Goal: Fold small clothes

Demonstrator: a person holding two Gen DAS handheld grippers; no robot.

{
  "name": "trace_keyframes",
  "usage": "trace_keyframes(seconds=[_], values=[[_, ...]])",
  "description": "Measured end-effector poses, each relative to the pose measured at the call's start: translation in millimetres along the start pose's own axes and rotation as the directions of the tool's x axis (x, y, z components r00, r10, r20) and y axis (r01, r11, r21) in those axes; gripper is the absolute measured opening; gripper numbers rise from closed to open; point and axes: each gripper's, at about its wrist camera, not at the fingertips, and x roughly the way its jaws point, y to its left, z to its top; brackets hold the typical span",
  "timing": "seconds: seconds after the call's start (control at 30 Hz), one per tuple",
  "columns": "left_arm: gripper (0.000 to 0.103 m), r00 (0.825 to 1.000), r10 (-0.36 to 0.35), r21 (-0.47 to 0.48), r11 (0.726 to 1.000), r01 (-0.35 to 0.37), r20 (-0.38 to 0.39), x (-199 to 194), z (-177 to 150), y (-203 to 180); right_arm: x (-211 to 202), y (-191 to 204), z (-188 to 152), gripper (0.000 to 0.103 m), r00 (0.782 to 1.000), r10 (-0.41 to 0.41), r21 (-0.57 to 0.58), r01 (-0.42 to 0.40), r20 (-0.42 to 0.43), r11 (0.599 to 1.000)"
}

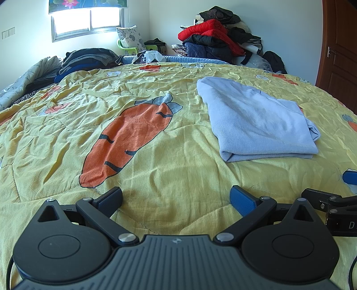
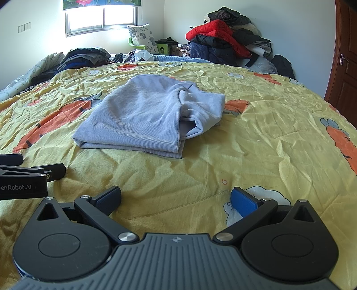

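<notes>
A light blue garment lies folded into a rough rectangle on the yellow carrot-print quilt; it also shows in the right wrist view, with a loose sleeve bundle at its right side. My left gripper is open and empty, low over the quilt, near and left of the garment. My right gripper is open and empty, in front of the garment and apart from it. Each gripper shows at the edge of the other's view, the right one and the left one.
A stack of dark folded clothes lies at the far left of the bed. A heap of jackets with a red one stands at the far right by the wall. A brown door is at the right. A window is behind.
</notes>
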Motion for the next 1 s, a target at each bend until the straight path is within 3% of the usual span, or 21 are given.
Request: trace_keyframes(seconds=[1.0], values=[[0.103,1.000,0.000,0.000,1.000,0.000,0.000,0.2,0.3,0.1,0.9,-1.1,0.7,0.103,1.000,-0.017,0.015,0.017,0.002,1.000]])
